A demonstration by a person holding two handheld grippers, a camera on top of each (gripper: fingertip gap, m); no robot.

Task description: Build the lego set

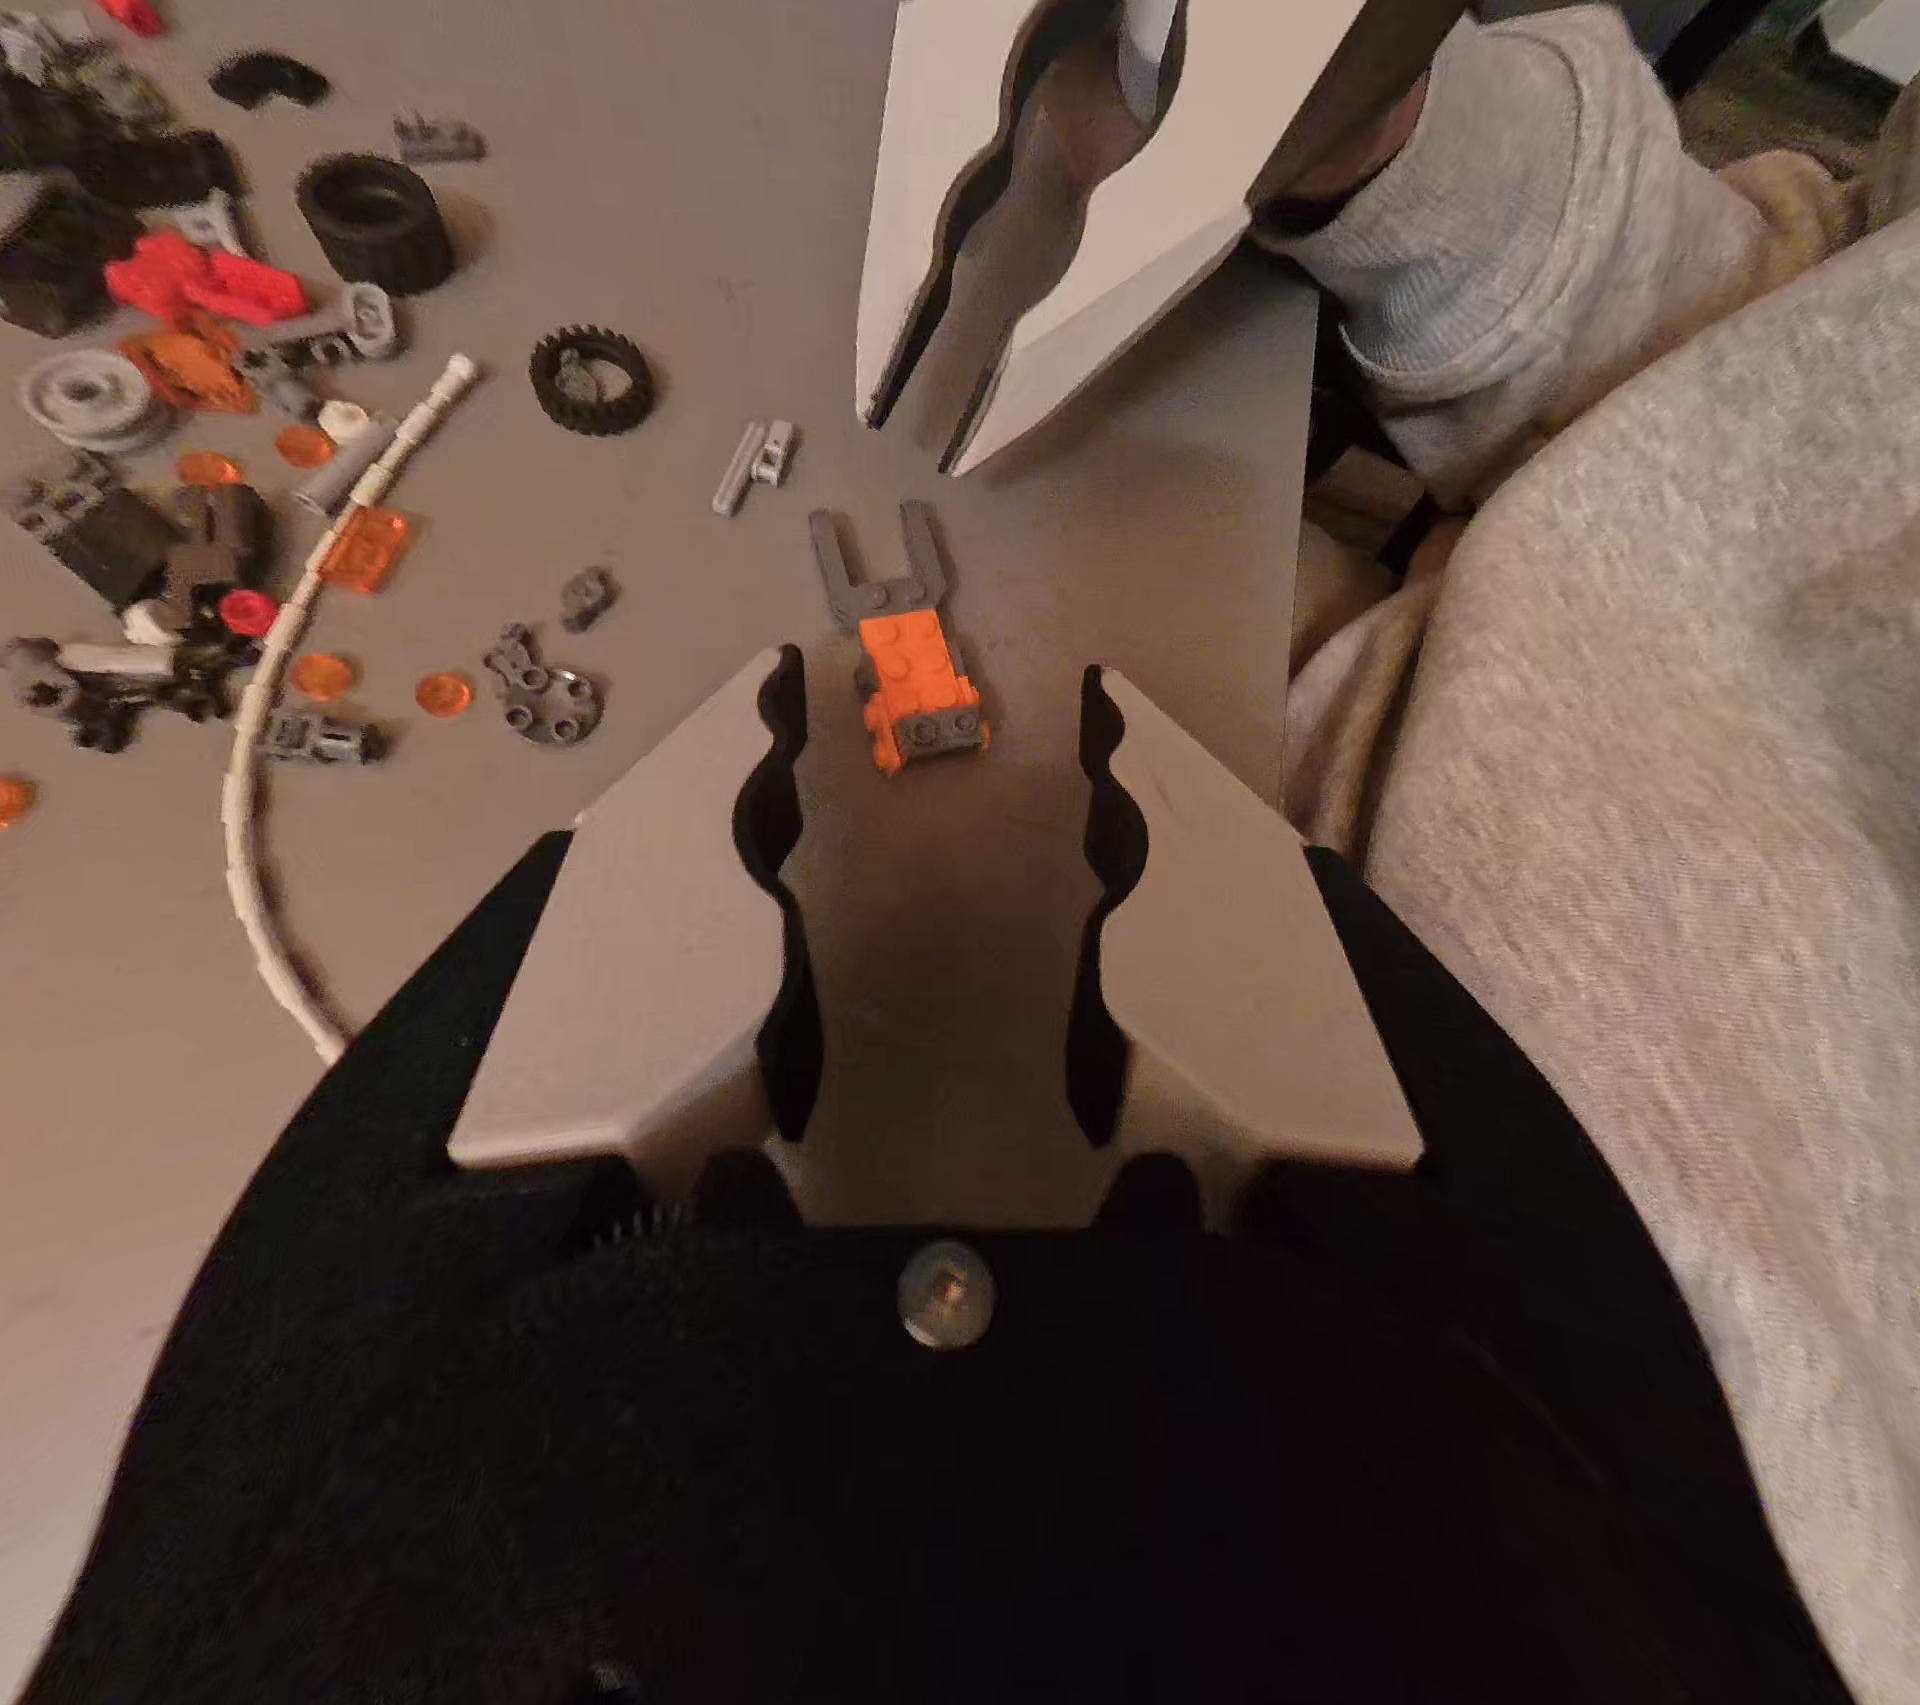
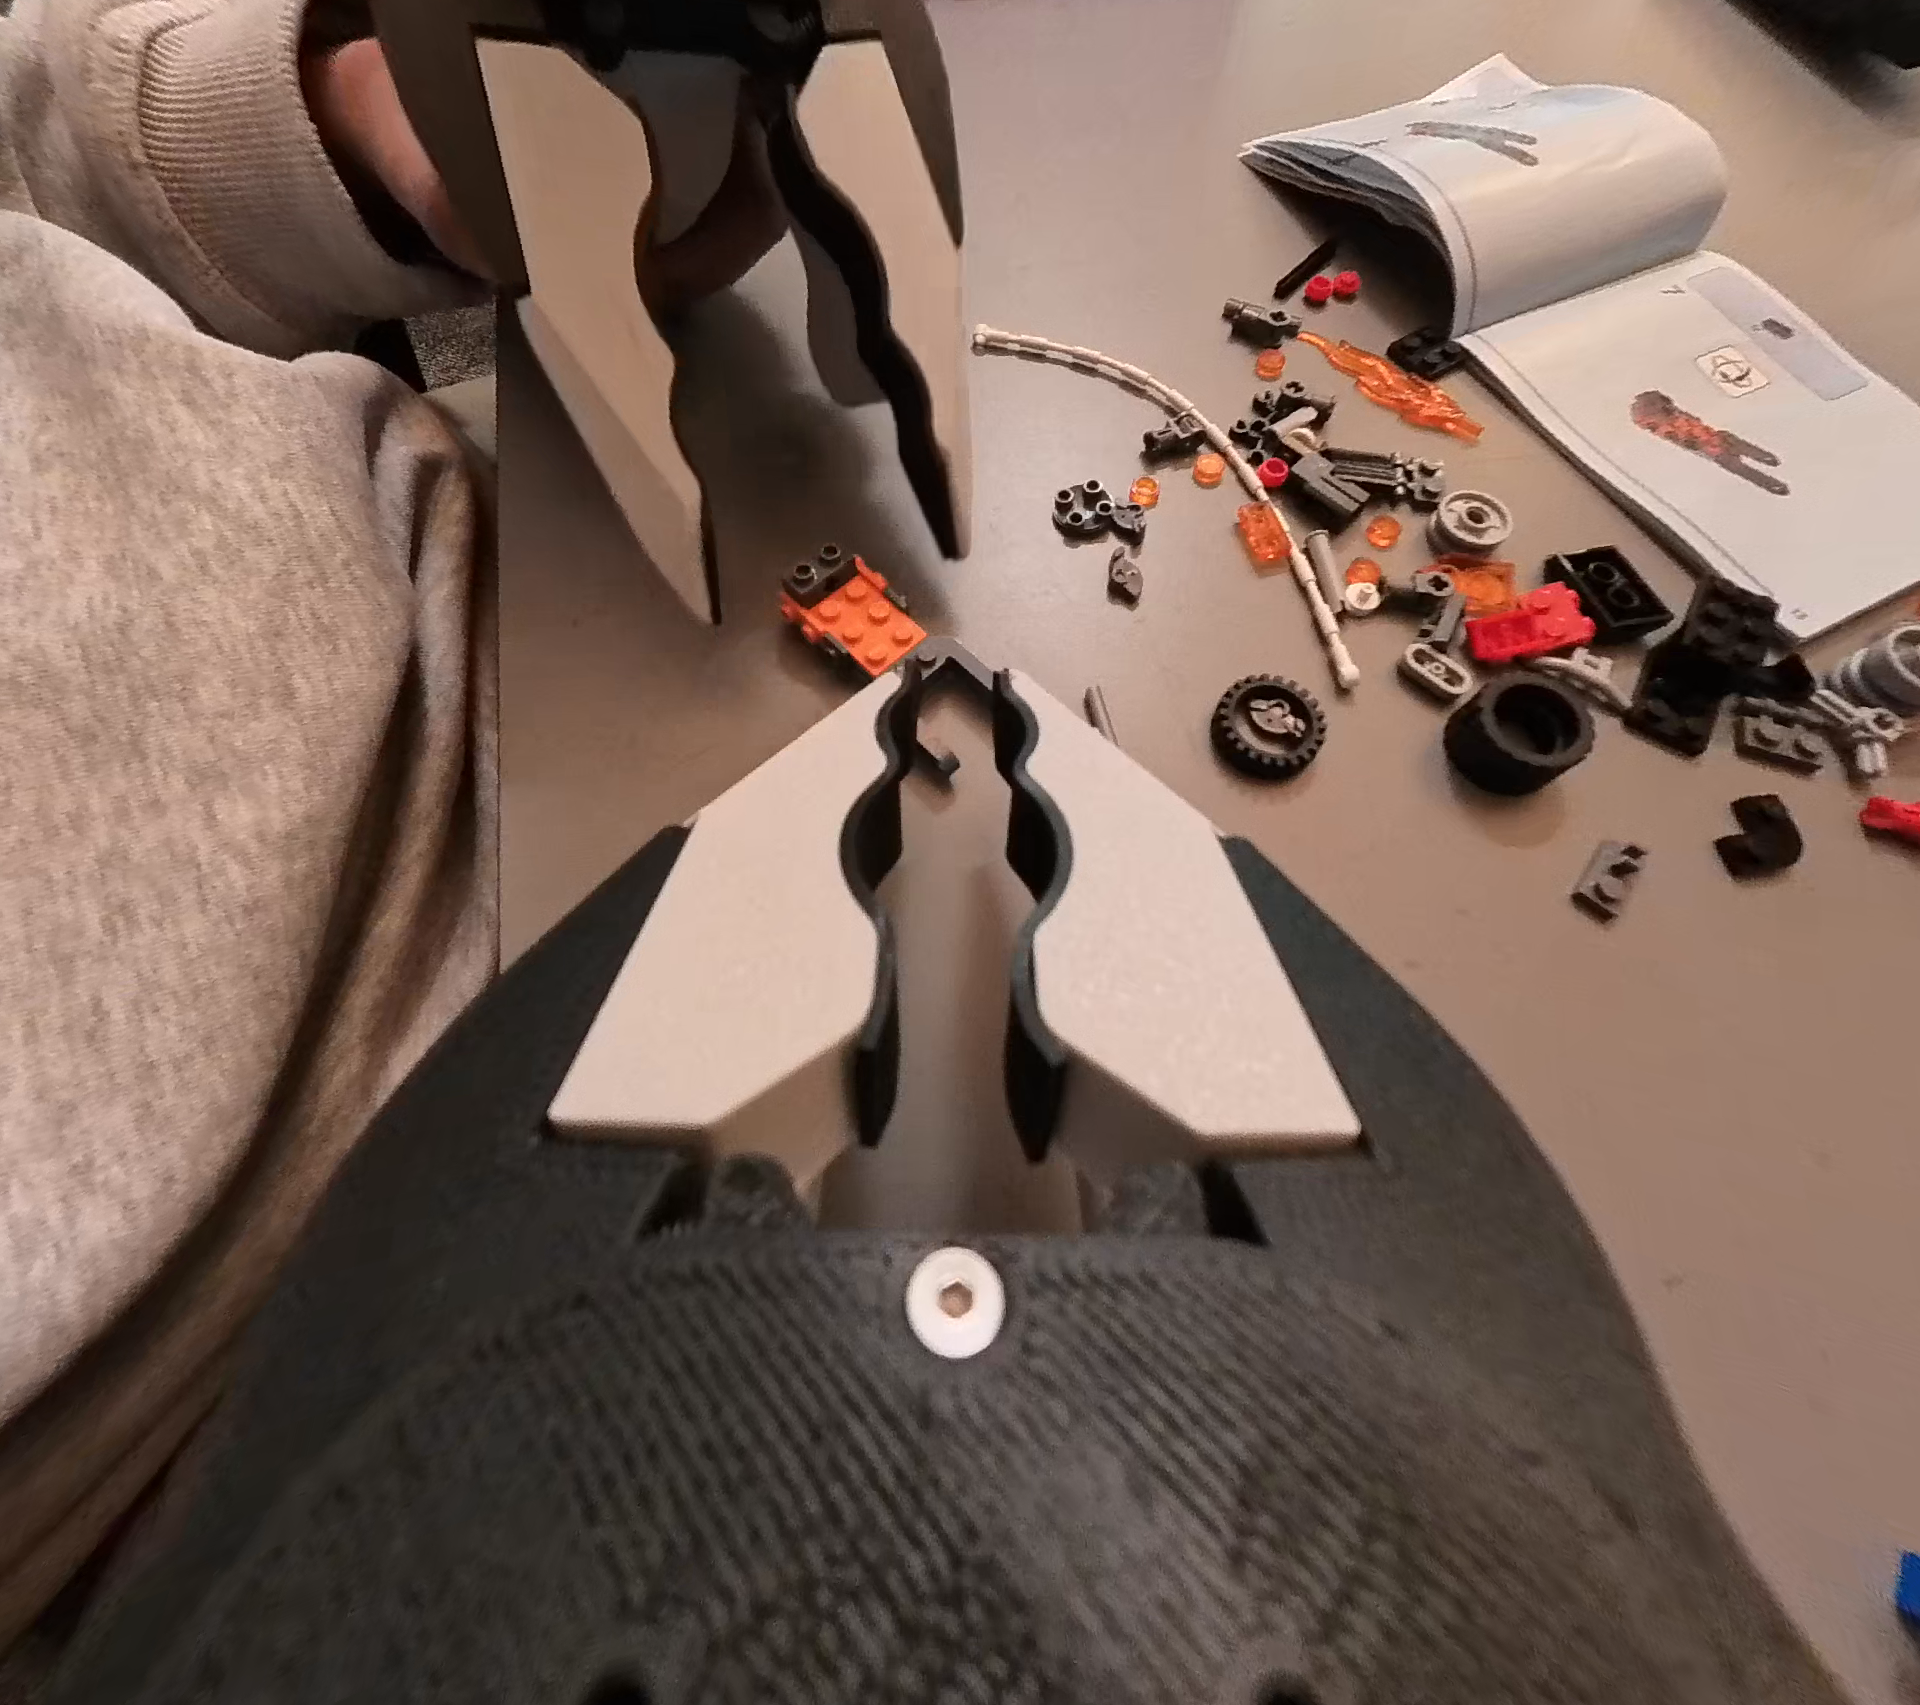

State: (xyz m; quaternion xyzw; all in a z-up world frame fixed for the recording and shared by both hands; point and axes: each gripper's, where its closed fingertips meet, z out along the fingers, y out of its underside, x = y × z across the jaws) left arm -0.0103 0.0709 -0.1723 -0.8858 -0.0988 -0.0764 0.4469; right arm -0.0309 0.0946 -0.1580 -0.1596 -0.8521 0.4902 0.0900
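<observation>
Judging from the spread, barely past the first steps of the build. Scanning the left wrist view from the left: a heap of unsorted loose parts on the tabletop [image 1: 675,149], among them red pieces [image 1: 208,284], a grey wheel hub [image 1: 88,403], a wide black tyre [image 1: 374,221], a long white ribbed hose [image 1: 281,668], clear orange round tiles [image 1: 444,692], a treaded tyre [image 1: 592,379] and a short grey pin [image 1: 753,466]. None of it joined to anything, as far as can be seen.

Moving to the middle: only one small assembly [image 1: 920,689] put together, orange plates with dark grey ones and a grey two-pronged claw [image 1: 878,564] at its far end, lying flat on the tabletop near the edge. Hovering just short of it, the left gripper [image 1: 940,673], fingers spread wide and holding nothing. Facing it from beyond the claw, the right gripper [image 1: 914,434], fingers drawn close with a narrow gap between them, likewise empty and apart from the assembly.

Ending at the far right of the right wrist view: the instruction booklet [image 2: 1662,408] folded open beside the parts. Left to do, by this reckoning: nearly everything, including wheels, tyres, hose, red and black bricks and the orange trim.
</observation>
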